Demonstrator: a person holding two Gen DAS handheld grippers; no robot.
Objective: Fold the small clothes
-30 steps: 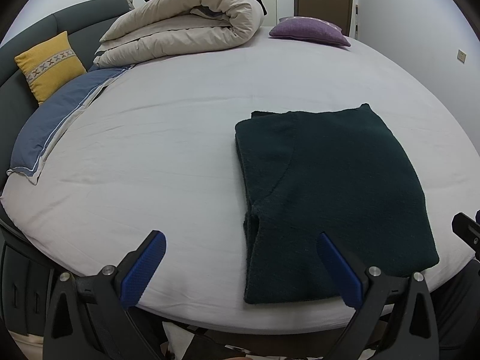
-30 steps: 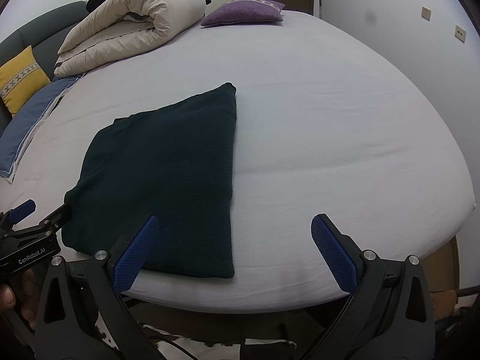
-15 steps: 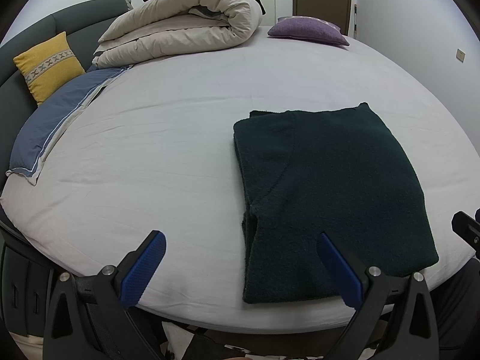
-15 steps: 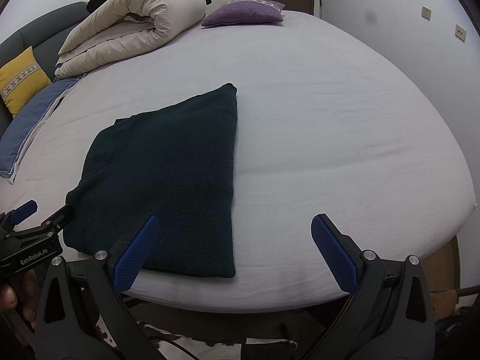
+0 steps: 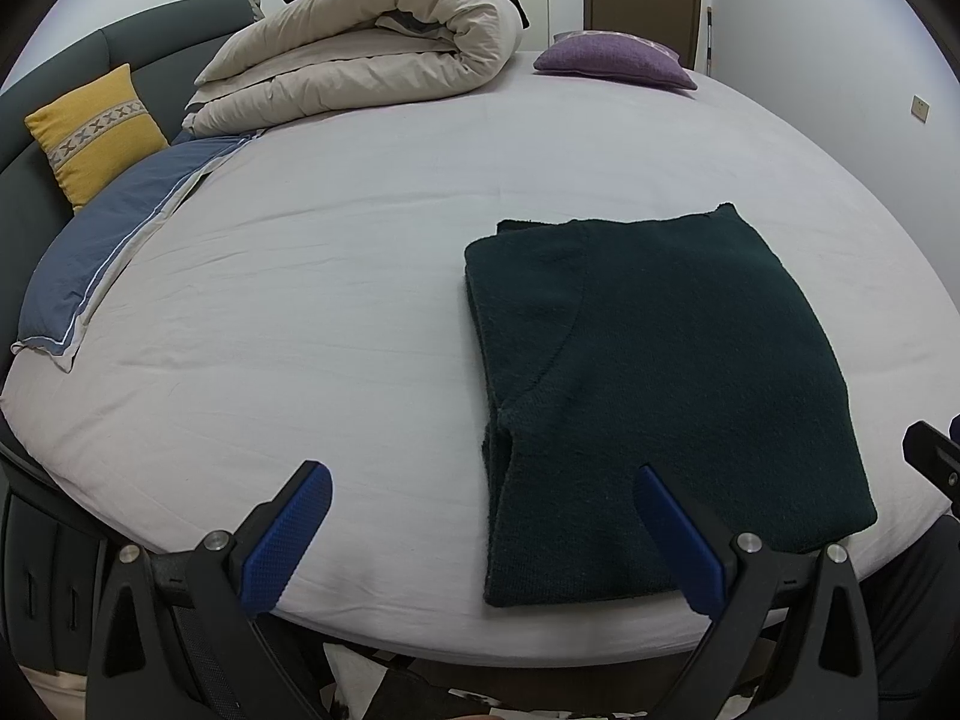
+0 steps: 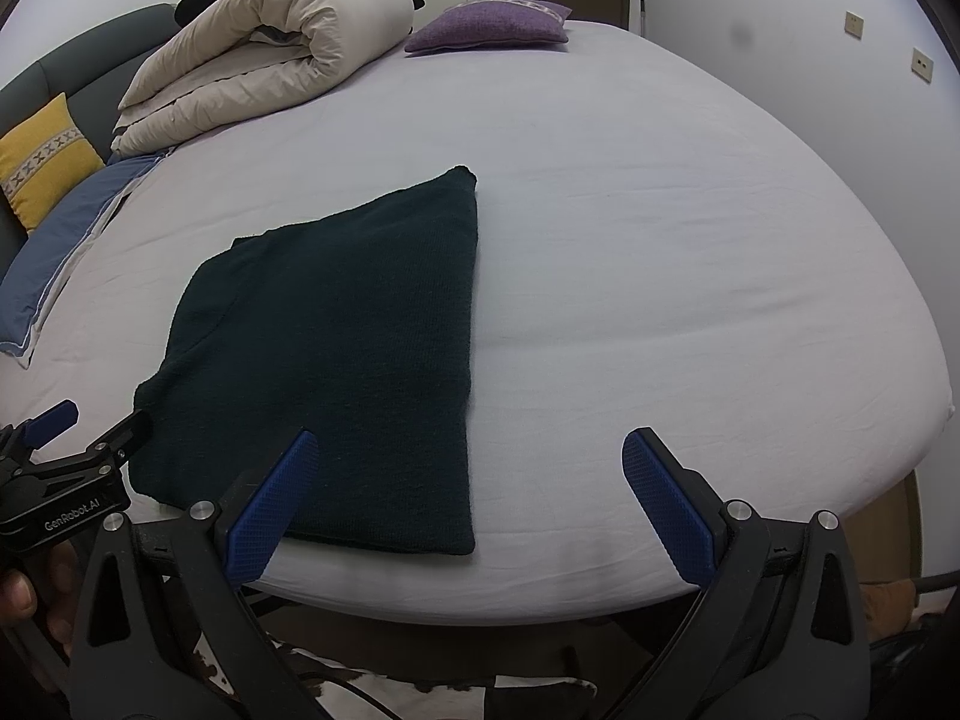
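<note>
the dark green garment (image 5: 654, 384) lies folded flat near the front edge of the bed (image 5: 312, 312). the left gripper (image 5: 480, 531) hovers at that edge with its jaws spread wide, holding nothing. the right gripper (image 6: 468, 498) hangs just beside it, likewise wide apart and empty, its left finger (image 6: 270, 510) over the garment's near corner.

Left gripper (image 6: 84, 438) body, seen at the lower left edge of the right wrist view: white lettering "GenRobot.AI"; printed along the black housing
Other readable text: none on the bedding or the walls
</note>
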